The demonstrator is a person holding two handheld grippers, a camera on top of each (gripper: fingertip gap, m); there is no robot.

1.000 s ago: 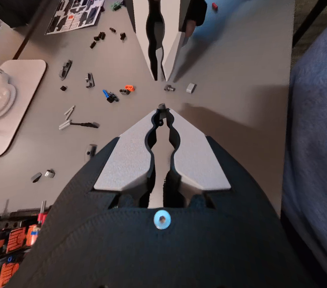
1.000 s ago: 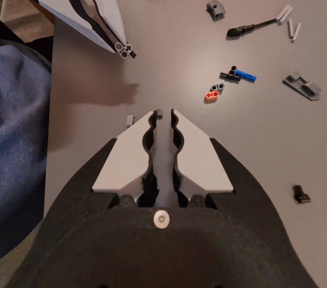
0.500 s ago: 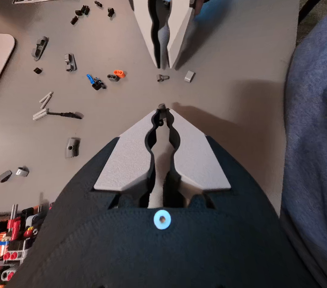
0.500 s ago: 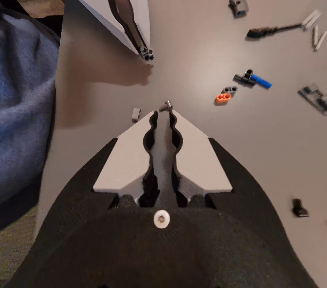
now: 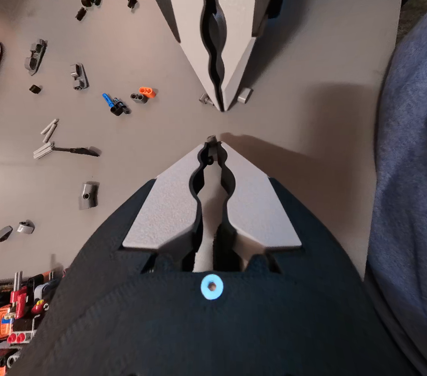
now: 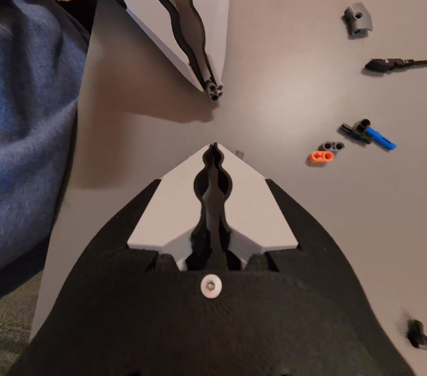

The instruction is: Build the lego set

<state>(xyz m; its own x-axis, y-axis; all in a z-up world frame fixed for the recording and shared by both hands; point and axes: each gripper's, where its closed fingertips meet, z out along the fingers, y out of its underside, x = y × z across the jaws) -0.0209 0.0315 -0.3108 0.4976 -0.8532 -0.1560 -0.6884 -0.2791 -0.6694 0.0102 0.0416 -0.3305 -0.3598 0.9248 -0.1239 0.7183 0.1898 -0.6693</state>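
So the left gripper (image 5: 212,145) is clamped on a small dark grey two-hole lego connector (image 6: 214,93), hole ends facing the right gripper (image 6: 214,145). Right's tips are pressed together, apparently on nothing; the little grey pin piece (image 5: 205,99) lies just beside them.

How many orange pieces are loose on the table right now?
1: the orange piece lies beside a small grey two-hole piece, left of the right tool. The build at the corner also has orange; more may be hidden.
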